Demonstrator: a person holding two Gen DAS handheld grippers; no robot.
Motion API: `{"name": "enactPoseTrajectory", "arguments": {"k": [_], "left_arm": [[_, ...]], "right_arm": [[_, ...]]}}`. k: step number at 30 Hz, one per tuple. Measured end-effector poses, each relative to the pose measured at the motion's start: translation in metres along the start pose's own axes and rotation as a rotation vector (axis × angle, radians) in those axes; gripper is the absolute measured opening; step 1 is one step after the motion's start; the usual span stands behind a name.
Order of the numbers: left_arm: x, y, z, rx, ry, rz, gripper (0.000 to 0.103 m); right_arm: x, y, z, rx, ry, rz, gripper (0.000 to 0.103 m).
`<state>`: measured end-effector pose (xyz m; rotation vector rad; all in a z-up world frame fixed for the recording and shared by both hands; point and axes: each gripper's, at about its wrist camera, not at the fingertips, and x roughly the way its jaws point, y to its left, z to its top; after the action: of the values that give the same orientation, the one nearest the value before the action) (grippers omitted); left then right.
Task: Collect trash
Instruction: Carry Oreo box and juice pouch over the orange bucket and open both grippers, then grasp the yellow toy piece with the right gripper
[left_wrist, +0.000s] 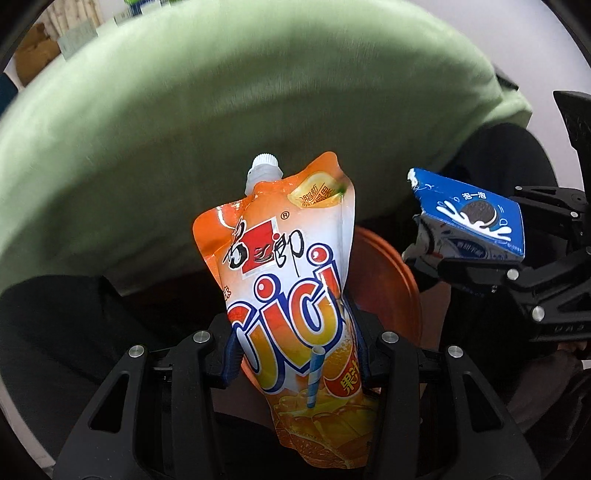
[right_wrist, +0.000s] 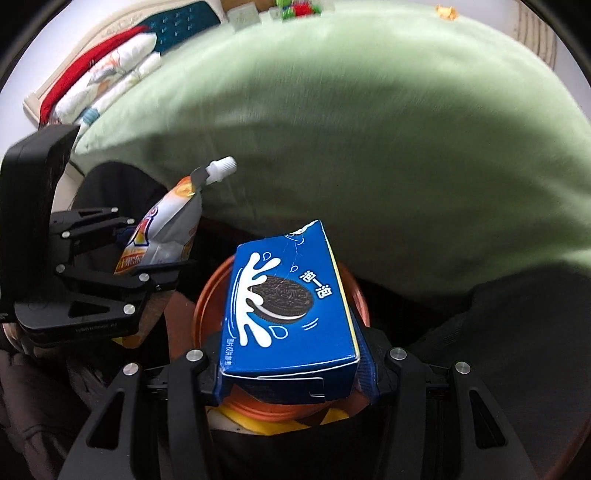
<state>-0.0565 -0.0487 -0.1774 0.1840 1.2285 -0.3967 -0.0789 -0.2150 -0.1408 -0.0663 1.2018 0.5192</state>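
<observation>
- Bed (left_wrist: 221, 110): a pale green cover fills the background of both views; it is soft and carries nothing of the task that can be seen here.
- Bin (right_wrist: 207, 295): an orange round rim sits below both grippers, beside the bed edge. It is judged to be the trash container; its contents are mostly hidden, with something yellow showing near its lower edge.
- Cookie box (right_wrist: 291, 295): blue cardboard with a torn upper corner, held in the air directly over the bin. The right gripper (right_wrist: 295, 373) is clenched on its lower end, fingers pressing the two narrow sides. Judgement: light, probably empty, stiff enough to hold its shape but it will crush under hard pressure; the grip near the closed end is sound.
- Juice pouch (left_wrist: 291, 288): orange and white foil with a white screw cap (left_wrist: 264, 162) uppermost, held upright above the bin's edge. The left gripper (left_wrist: 295, 354) is clenched across its lower middle. Judgement: soft, slick film, slack and likely near empty; it may slide or fold, so a hold across the body, as here, suits it better than the cap.
</observation>
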Motion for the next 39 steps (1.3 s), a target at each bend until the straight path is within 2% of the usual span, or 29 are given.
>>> {"name": "enactPoseTrajectory", "arguments": {"k": [9,13,14,15,17,24,28,30,36,39], "left_arm": [[0.046,0.006,0.0,-0.006,0.192,-0.025,0.045],[0.067,0.007,0.0,0.0,0.286,-0.026,0.045],[0.074,0.005,0.003,-0.001,0.307,-0.024,0.05],[0.08,0.006,0.006,-0.002,0.332,-0.018,0.064],[0.088,0.005,0.008,0.009,0.363,0.034,0.079],[0.088,0.001,0.003,-0.003,0.36,0.042,0.08],[0.086,0.009,0.009,-0.036,0.34,0.047,0.08],[0.073,0.016,0.004,-0.058,0.302,0.048,0.08],[0.021,0.033,0.012,-0.094,0.097,0.004,0.08],[-0.011,0.037,0.017,-0.078,-0.025,0.023,0.08]], "right_arm": [[0.037,0.001,0.008,-0.017,0.134,0.0,0.052],[0.056,0.001,0.008,-0.03,0.206,0.001,0.056],[0.06,0.002,0.009,-0.034,0.222,-0.005,0.059],[0.066,0.002,0.009,-0.038,0.241,-0.021,0.067],[0.071,0.002,0.008,-0.041,0.258,-0.023,0.07],[0.071,-0.003,0.007,-0.021,0.249,-0.007,0.073],[0.06,-0.007,0.009,-0.012,0.226,-0.005,0.073],[0.045,-0.007,0.012,-0.014,0.197,-0.007,0.073],[-0.019,-0.005,0.042,-0.059,0.018,-0.012,0.073],[-0.05,-0.006,0.066,-0.08,-0.091,-0.012,0.076]]}}
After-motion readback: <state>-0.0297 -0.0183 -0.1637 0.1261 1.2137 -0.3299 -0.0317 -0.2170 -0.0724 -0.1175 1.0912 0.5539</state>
